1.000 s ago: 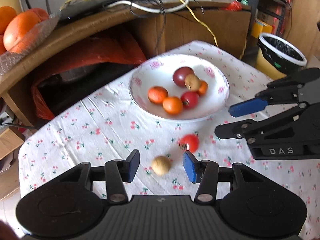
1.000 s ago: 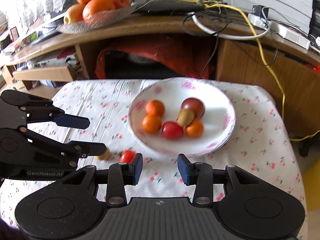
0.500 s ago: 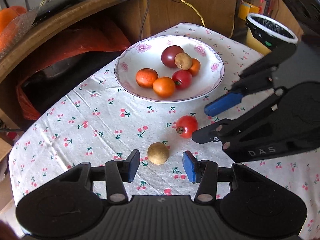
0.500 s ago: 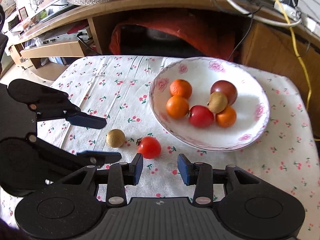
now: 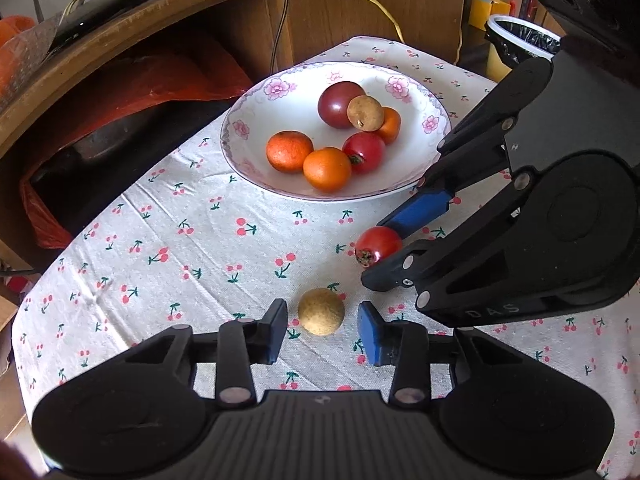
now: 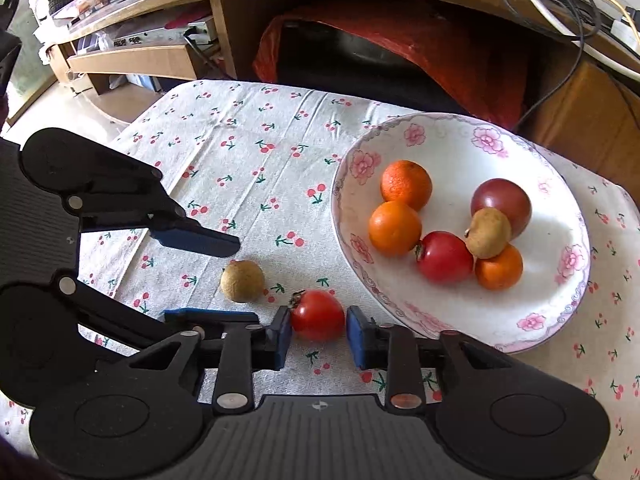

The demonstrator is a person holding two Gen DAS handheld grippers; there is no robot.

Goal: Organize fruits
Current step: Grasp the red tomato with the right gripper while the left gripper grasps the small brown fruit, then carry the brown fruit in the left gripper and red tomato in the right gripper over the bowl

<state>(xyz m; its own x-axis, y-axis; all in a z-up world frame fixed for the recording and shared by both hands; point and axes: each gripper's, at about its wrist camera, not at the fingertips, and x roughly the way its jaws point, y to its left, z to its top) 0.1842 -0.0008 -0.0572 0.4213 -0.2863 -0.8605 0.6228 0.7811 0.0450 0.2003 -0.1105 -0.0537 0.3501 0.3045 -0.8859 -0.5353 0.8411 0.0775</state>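
Note:
A white flowered bowl (image 5: 280, 116) (image 6: 540, 280) holds several small fruits: oranges, a red tomato, a dark red one and a tan one. On the cherry-print cloth lie a tan round fruit (image 5: 321, 311) (image 6: 242, 282) and a red tomato (image 5: 378, 245) (image 6: 318, 314). My left gripper (image 5: 322, 326) (image 6: 245, 280) straddles the tan fruit. Its jaws are closing, with small gaps still showing on both sides. My right gripper (image 6: 318, 330) (image 5: 375, 253) is down on the tomato, jaws closing in with both blue pads against its sides. Both fruits rest on the cloth.
Behind the table, a curved wooden desk (image 5: 120, 40) carries cables, with a red bag (image 6: 440, 52) underneath. A bin with a black liner (image 5: 520, 40) stands far right. The table edge (image 5: 24, 320) is close on the left. The two grippers sit side by side, nearly touching.
Both grippers came lower and nearer the loose fruits. The right one slid around the tomato and closed on it. The left jaws narrowed around the tan fruit.

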